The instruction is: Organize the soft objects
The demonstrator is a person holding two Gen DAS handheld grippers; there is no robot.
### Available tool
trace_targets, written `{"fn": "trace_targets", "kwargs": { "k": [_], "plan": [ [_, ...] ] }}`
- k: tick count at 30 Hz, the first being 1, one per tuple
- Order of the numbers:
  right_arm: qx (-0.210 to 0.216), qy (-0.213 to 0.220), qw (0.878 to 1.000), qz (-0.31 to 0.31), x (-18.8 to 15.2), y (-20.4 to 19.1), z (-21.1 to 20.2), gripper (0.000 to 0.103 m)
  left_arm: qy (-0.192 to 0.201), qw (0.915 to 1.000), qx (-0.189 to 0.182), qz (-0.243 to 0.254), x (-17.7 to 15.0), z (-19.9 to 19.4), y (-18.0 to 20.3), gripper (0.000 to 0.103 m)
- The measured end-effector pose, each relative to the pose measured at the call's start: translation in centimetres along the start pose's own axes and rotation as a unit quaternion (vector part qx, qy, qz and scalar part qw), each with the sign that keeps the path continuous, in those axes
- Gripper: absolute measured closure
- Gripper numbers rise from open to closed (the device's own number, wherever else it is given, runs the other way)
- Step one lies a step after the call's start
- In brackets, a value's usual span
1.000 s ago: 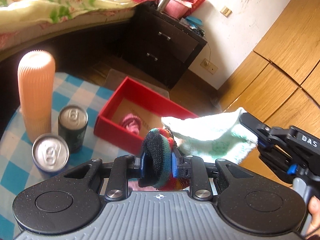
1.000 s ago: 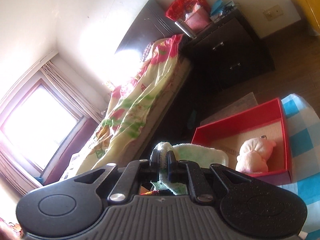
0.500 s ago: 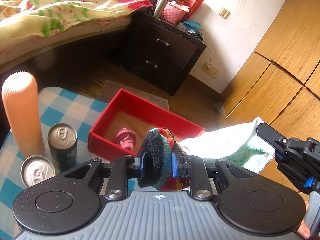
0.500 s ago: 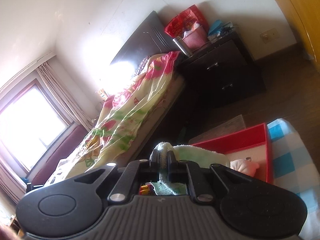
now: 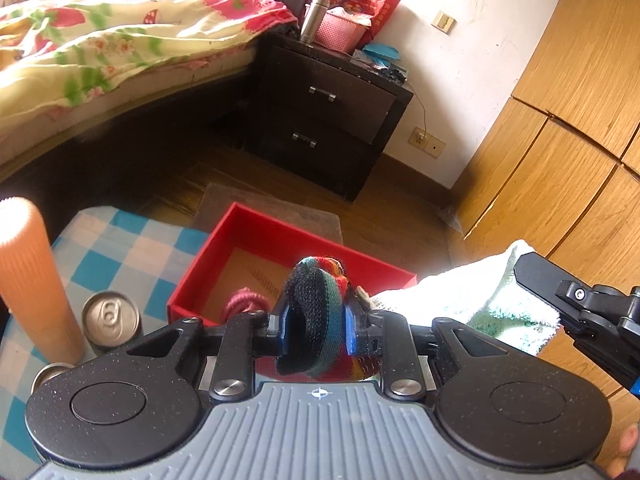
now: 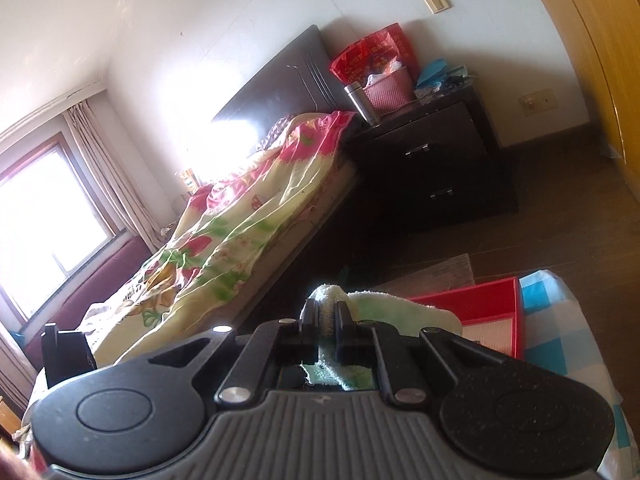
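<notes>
Bedroom setting: a bed (image 5: 120, 48) with a floral quilt stands at the far left, a dark nightstand (image 5: 328, 120) behind the work area, wooden wardrobe doors at the right. Nearer the cameras, a bench (image 5: 132, 248) covered in blue-and-white check cloth carries the working items.

Left to right on the bench, in the left wrist view:
- 1 ribbed orange cylinder (image 5: 30, 280), upright at the left edge.
- 2 drink cans (image 5: 111, 322), upright, just beside the cylinder; the nearer can is largely hidden by the claw body.
- 1 red box (image 5: 288, 236), open-topped, at the far edge of the bench. A pink soft toy (image 5: 244, 304) lies inside it.

Claw states:
- Left claw (image 5: 316, 330): pinching a rolled multicoloured knit sock (image 5: 316, 312), held raised in front of the box's near wall.
- Right claw (image 6: 328, 316): pressed together on a pale green-and-white towel (image 6: 400, 308). The towel hangs in the air to the right of the box, beyond the bench edge as the left wrist view shows it.

Task progress, as judged: 1 soft item is stowed in the box. 2 soft items are lifted and not yet deposited. Remaining steps are probably to carry each over the box opening and release it. Whether further soft items await elsewhere cannot be told.
</notes>
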State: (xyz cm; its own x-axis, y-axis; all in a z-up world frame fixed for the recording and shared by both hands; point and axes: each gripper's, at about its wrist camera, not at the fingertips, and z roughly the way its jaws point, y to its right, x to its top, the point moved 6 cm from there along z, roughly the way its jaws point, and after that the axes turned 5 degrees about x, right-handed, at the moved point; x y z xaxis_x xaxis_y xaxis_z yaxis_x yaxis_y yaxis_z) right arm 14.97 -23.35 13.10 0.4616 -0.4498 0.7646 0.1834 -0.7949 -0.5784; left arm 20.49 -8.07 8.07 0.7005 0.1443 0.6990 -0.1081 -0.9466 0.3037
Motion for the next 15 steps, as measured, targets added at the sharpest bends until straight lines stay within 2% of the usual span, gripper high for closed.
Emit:
{"fn": "trace_targets", "kwargs": {
  "k": [8, 15],
  "plan": [
    [0.002, 0.021, 1.0, -0.022, 1.7, -1.2, 0.9, 0.103, 0.018, 0.9998, -0.006, 0.004, 2.2, 0.9, 1.2, 0.078],
    [-0.009, 0.023, 1.0, -0.019, 2.7, 0.0, 2.0, 0.103, 0.024, 0.9995, -0.018, 0.01, 3.8, 2.6, 2.6, 0.078]
  ]
}}
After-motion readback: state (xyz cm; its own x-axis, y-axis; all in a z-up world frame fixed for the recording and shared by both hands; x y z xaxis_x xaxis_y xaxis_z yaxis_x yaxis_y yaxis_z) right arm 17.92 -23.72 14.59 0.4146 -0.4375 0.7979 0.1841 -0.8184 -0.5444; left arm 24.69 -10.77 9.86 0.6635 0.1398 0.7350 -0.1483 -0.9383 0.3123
